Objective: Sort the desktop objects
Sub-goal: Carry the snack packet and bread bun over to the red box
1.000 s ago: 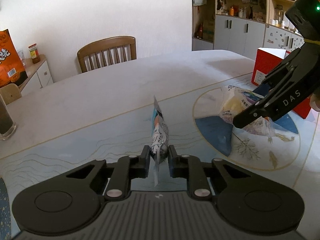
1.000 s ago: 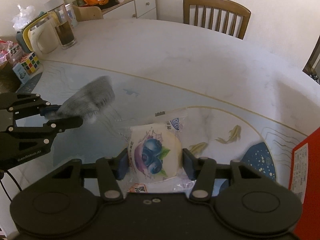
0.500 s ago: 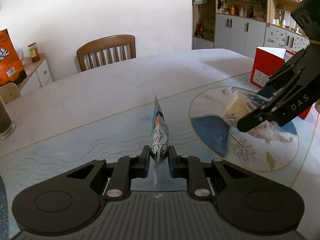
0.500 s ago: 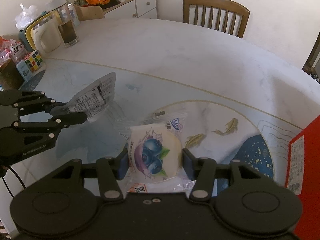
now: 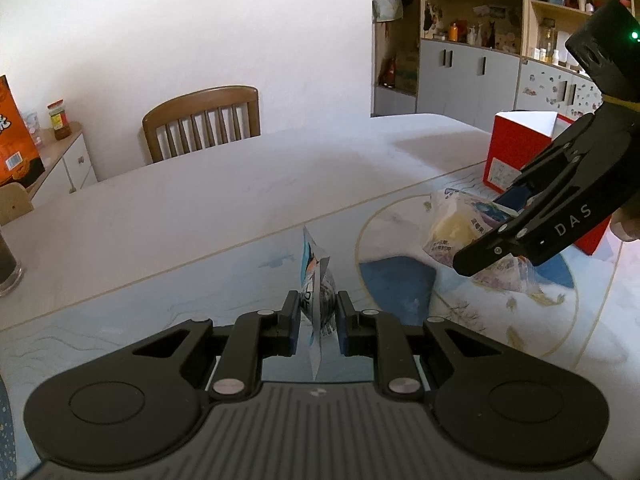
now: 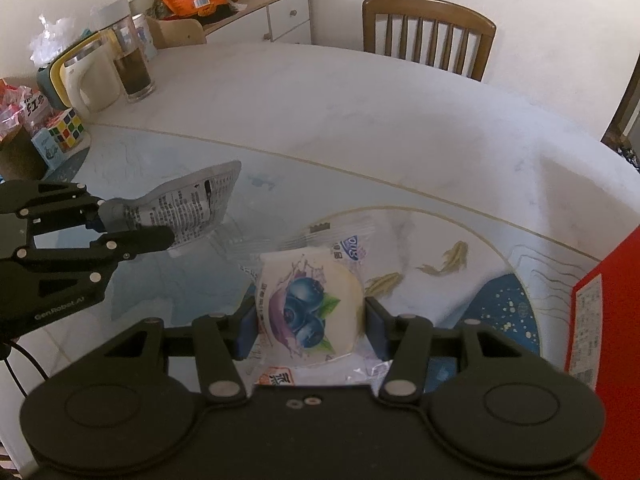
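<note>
My left gripper [image 5: 318, 312] is shut on a small silver snack packet [image 5: 316, 280], held edge-on above the table. From the right wrist view that same packet [image 6: 192, 212] shows its printed back, pinched by the left gripper [image 6: 120, 224] at the left. My right gripper [image 6: 310, 320] is shut on a clear-wrapped blueberry pastry [image 6: 308, 308], its pads pressing both sides. In the left wrist view the pastry [image 5: 464, 232] hangs in the right gripper [image 5: 488, 240] over the round blue and gold pattern of the table mat.
A red box [image 5: 520, 148] stands at the table's right side, also at the edge as the red box [image 6: 600, 312]. A kettle [image 6: 86, 76], a glass of dark drink [image 6: 132, 68] and a puzzle cube [image 6: 66, 132] stand far left. A wooden chair [image 6: 428, 32] is behind the table.
The left gripper's packet, blurred a second ago, now hangs still with its print readable. The right gripper and the pastry have hardly shifted.
</note>
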